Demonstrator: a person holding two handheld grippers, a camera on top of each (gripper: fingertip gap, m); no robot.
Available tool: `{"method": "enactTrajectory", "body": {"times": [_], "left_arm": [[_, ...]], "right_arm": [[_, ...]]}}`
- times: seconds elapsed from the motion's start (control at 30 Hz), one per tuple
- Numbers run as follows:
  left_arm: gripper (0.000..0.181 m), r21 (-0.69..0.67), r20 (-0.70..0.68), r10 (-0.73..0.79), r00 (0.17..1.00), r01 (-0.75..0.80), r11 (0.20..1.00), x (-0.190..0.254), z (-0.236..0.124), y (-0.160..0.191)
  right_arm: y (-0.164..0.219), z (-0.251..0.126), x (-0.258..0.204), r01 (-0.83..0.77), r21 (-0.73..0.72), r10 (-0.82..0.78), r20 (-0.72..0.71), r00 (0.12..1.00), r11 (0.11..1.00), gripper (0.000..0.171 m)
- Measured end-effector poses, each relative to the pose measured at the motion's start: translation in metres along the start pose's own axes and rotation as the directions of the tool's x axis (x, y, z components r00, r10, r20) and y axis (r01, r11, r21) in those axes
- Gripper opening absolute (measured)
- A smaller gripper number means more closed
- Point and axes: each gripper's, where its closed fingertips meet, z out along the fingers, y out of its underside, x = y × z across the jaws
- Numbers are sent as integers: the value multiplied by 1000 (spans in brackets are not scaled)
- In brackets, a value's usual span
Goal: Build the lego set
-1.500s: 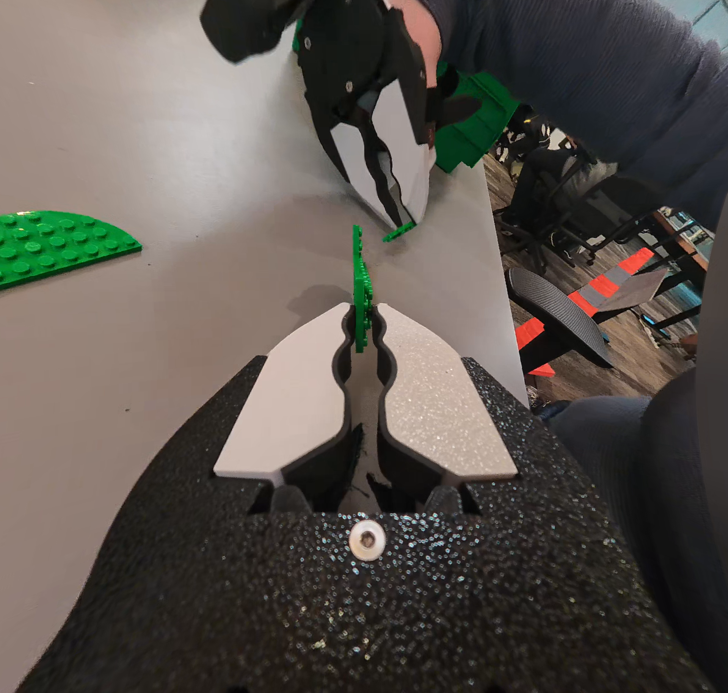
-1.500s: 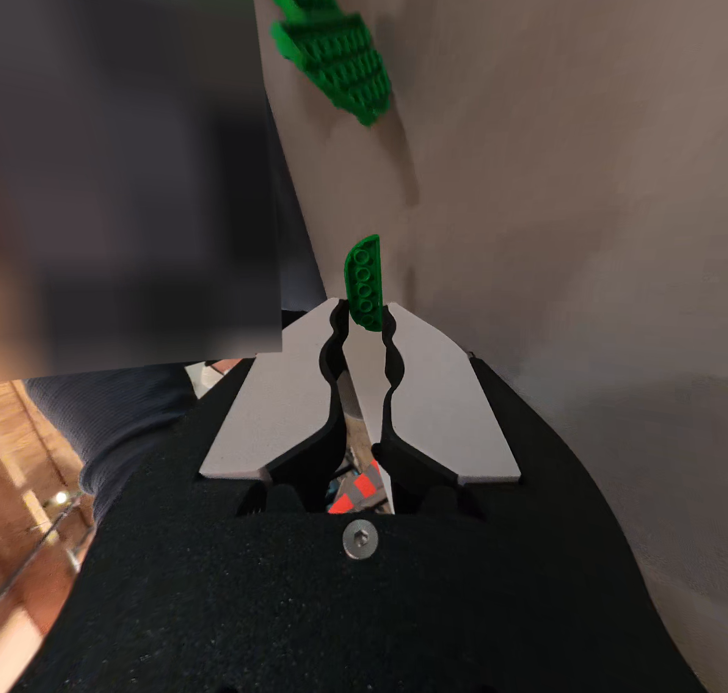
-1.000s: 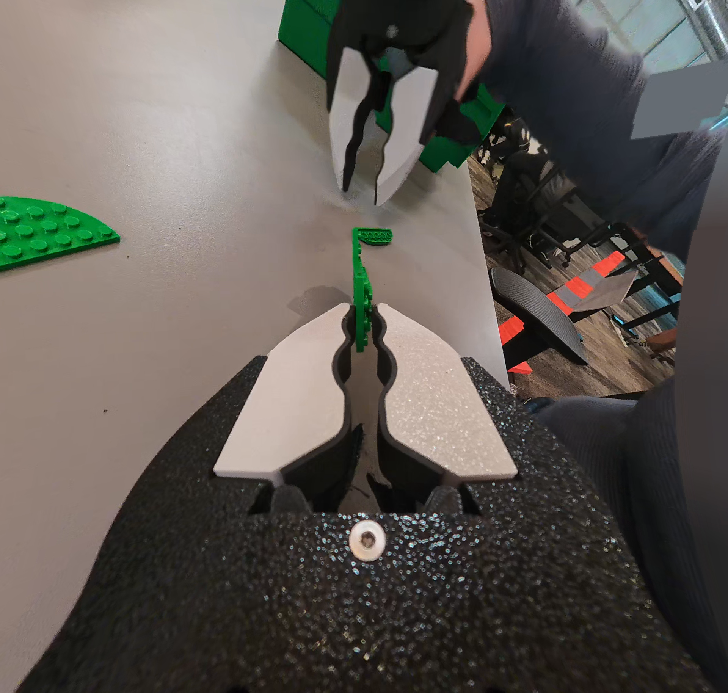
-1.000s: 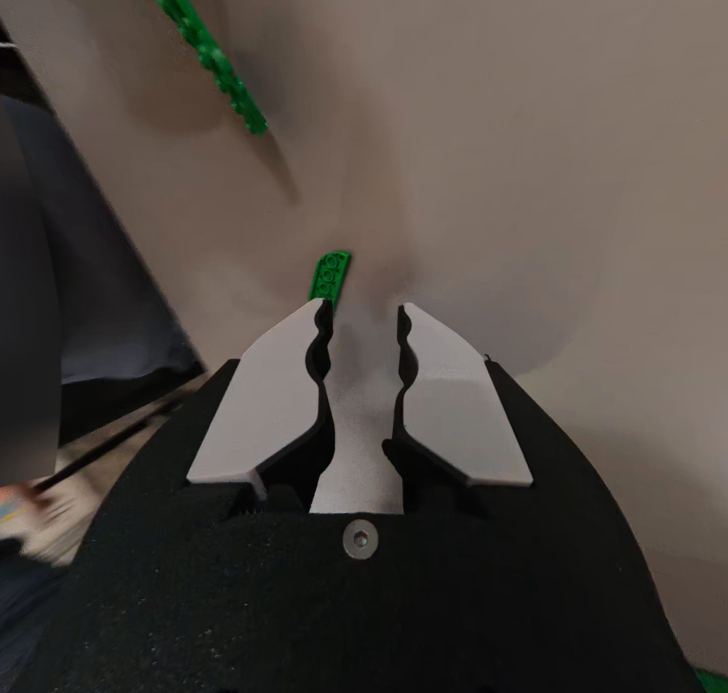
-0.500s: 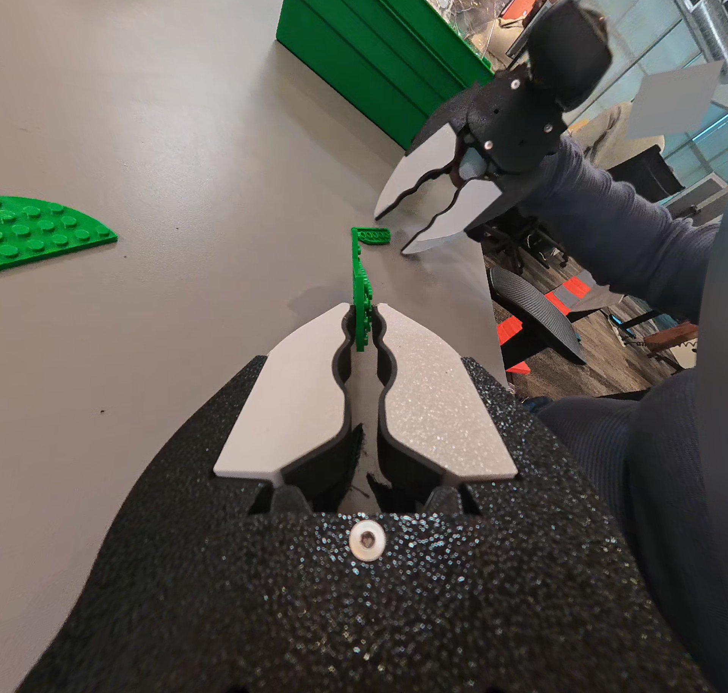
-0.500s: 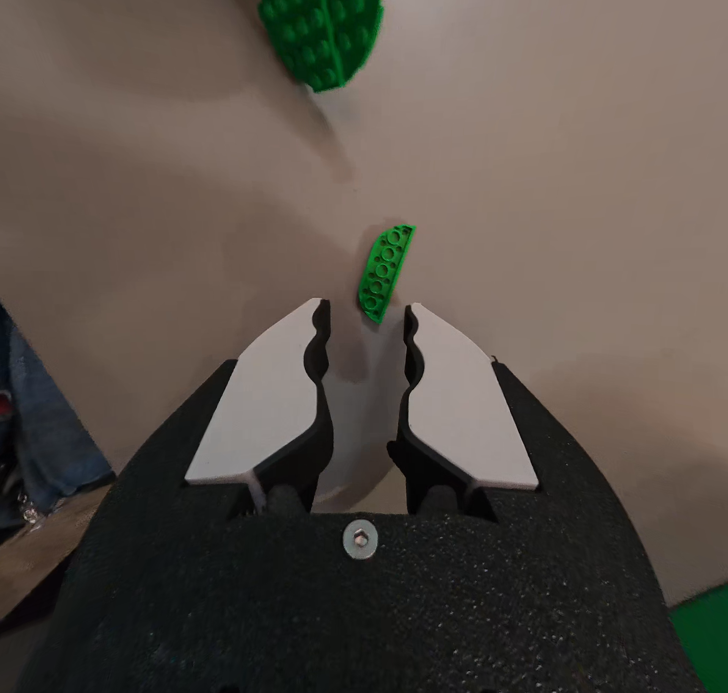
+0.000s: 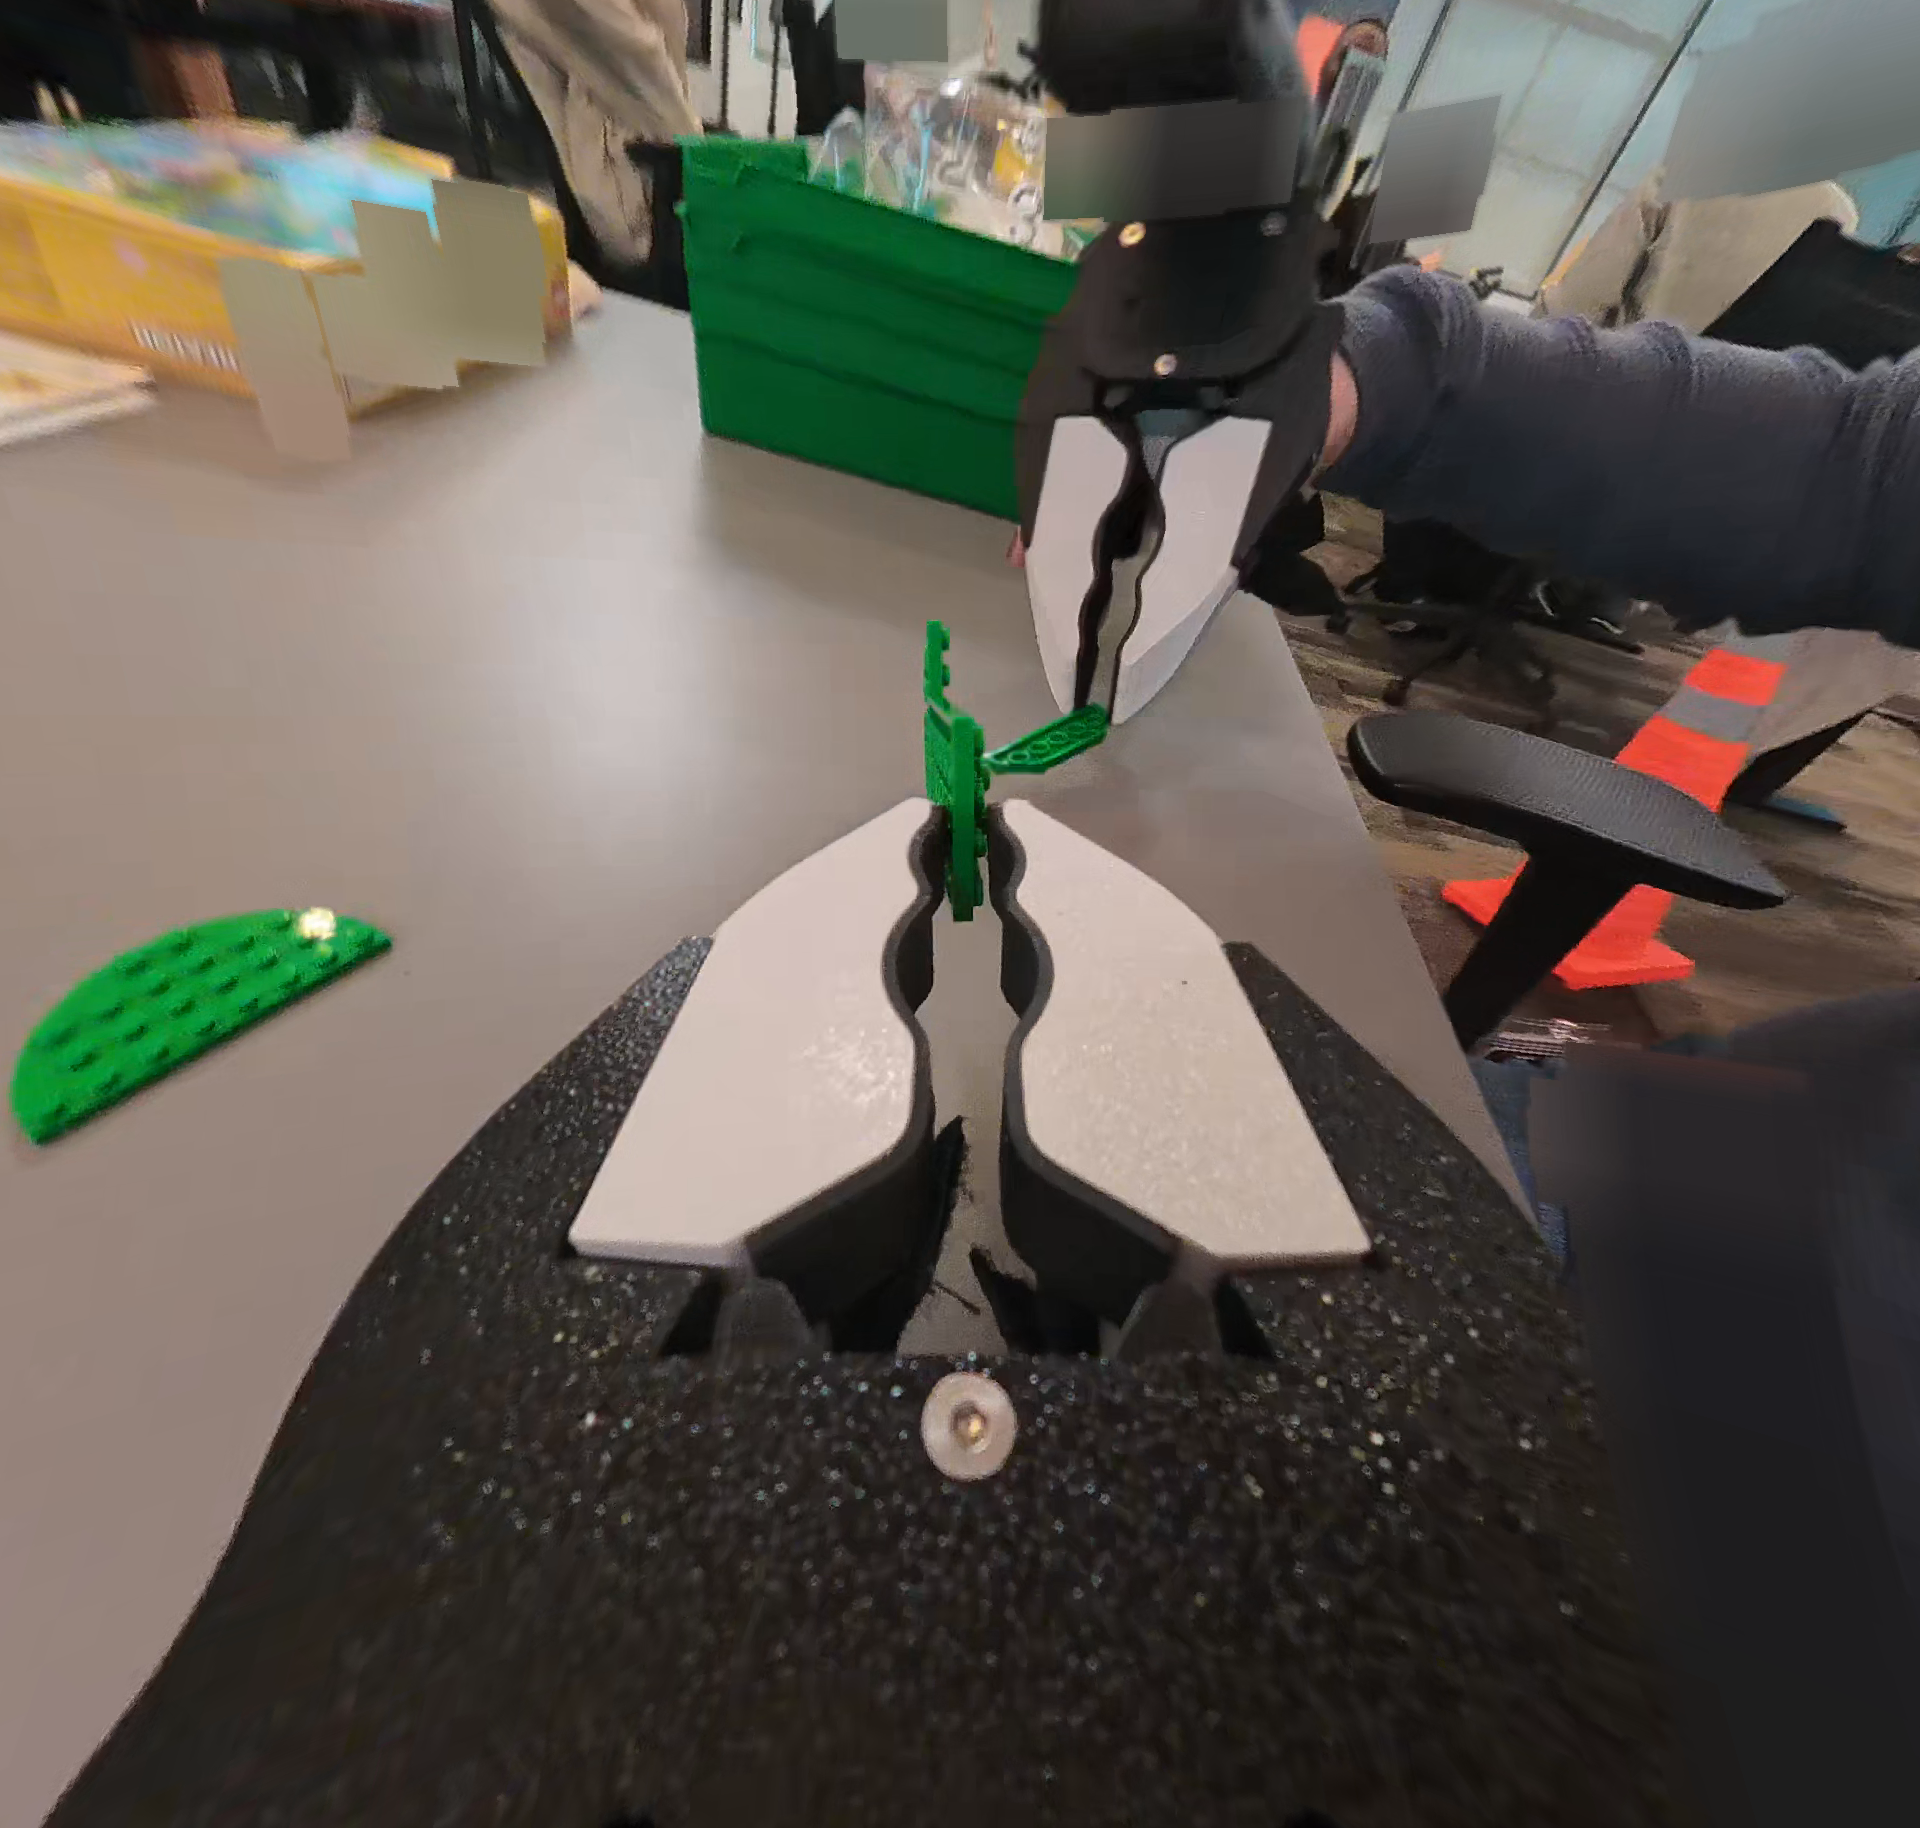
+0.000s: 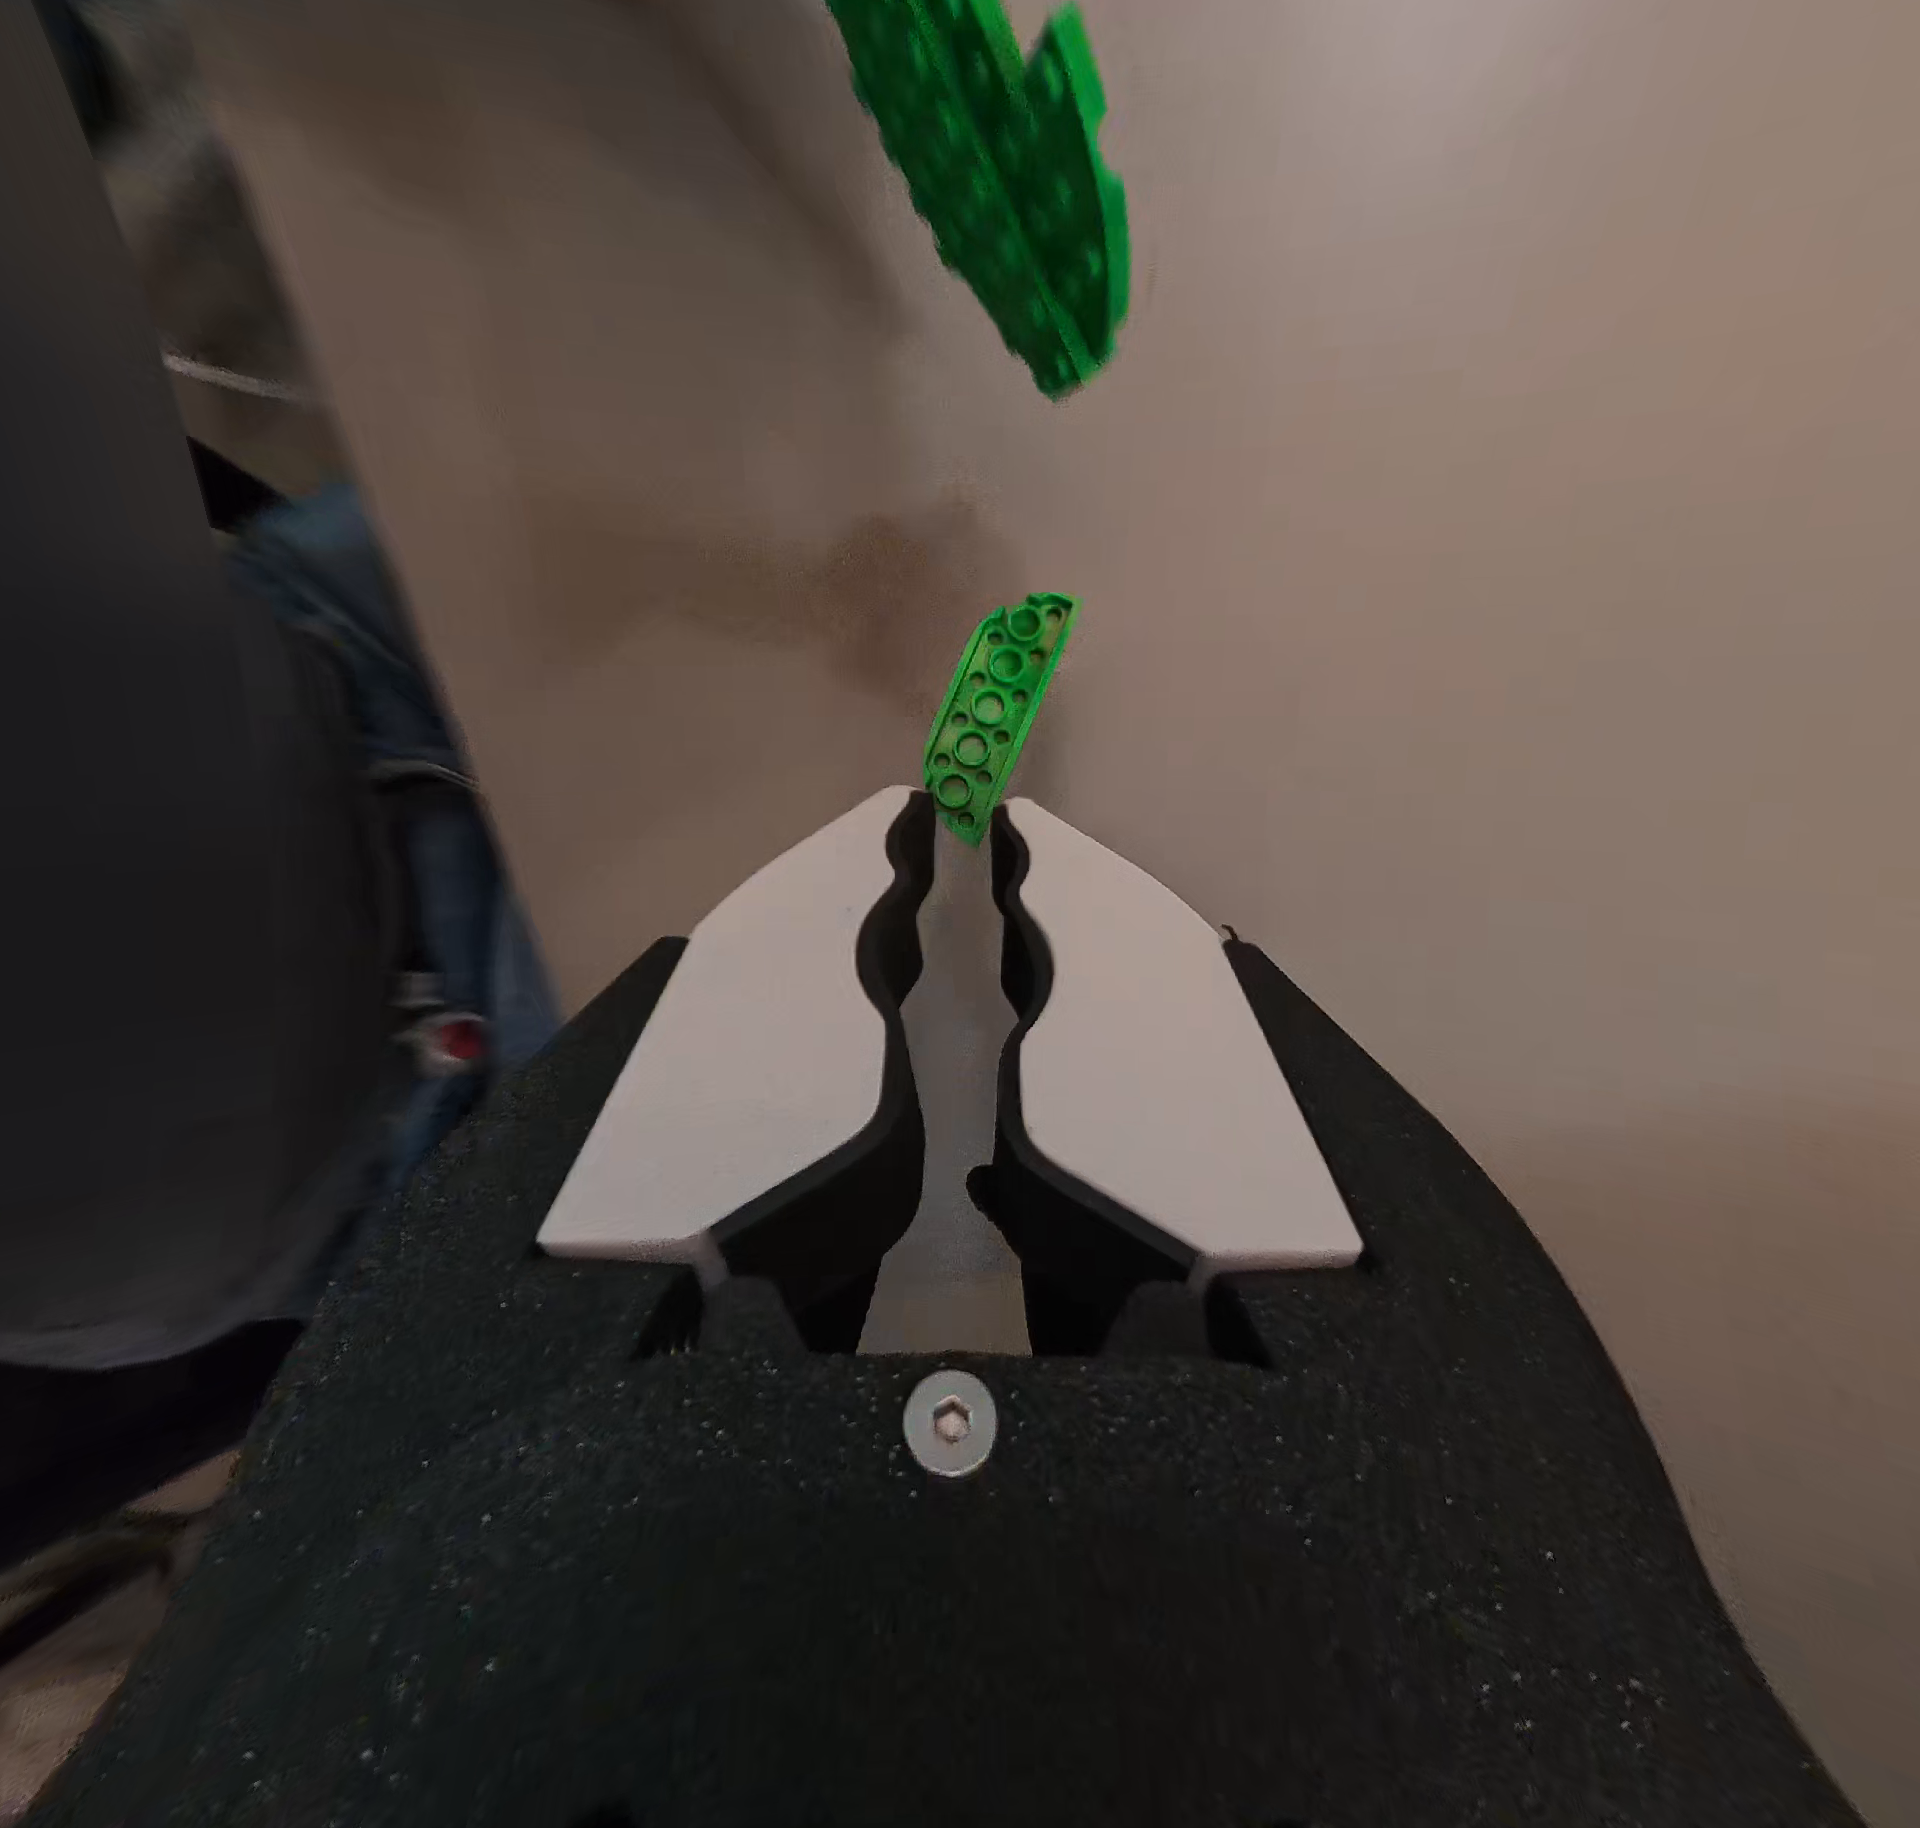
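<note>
My left gripper (image 7: pixel 963 814) is shut on a green lego plate assembly (image 7: pixel 953 781), held edge-on and upright above the grey table (image 7: pixel 520 656). My right gripper (image 8: pixel 954 804) is shut on the end of a small curved green plate (image 8: pixel 1000 713), underside showing. In the left wrist view the right gripper (image 7: pixel 1099 703) points down from the upper right and holds that small plate (image 7: pixel 1044 742) close beside the assembly. The assembly also shows in the right wrist view (image 8: pixel 997 147), above and apart from the small plate.
A green half-round plate (image 7: pixel 187 1009) lies on the table at the left. A green bin (image 7: pixel 873 344) stands at the back. A yellow box (image 7: pixel 208 251) sits at the back left. The table's right edge (image 7: pixel 1351 802) drops to chairs and floor. The left gripper's tips are roughly 12 cm from the right gripper's.
My right gripper let the small plate drop on the table, opened, came back, closed on it and lifted it toward the assembly. My left gripper tilted up, still holding the assembly.
</note>
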Motion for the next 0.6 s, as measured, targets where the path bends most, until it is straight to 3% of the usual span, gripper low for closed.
{"method": "enactTrajectory", "body": {"times": [0.1, 0.2, 0.37, 0.43, 0.6], "left_arm": [[6, 28, -2, 72, 997, -72, 997, 7, 1, -4], [7, 5, -39, 124, 992, -124, 992, 16, 3, 1], [7, -94, -53, 197, 979, -201, 975, 20, 8, 17], [7, -120, -48, 209, 977, -213, 970, 20, 10, 20], [7, -146, 20, 204, 979, -199, 969, 8, 8, 21]], "right_arm": [[-21, -1, -19, -102, 57, 88, 206, 975, 993, 10], [-30, 3, -24, -158, 37, 139, 310, 940, 987, 10], [-39, 6, -8, -278, 78, 235, 349, 907, 957, 9], [-39, 8, 2, -353, 92, 300, 358, 884, 931, 2], [-38, 18, 22, -471, 103, 421, 314, 851, 876, 6]]}}
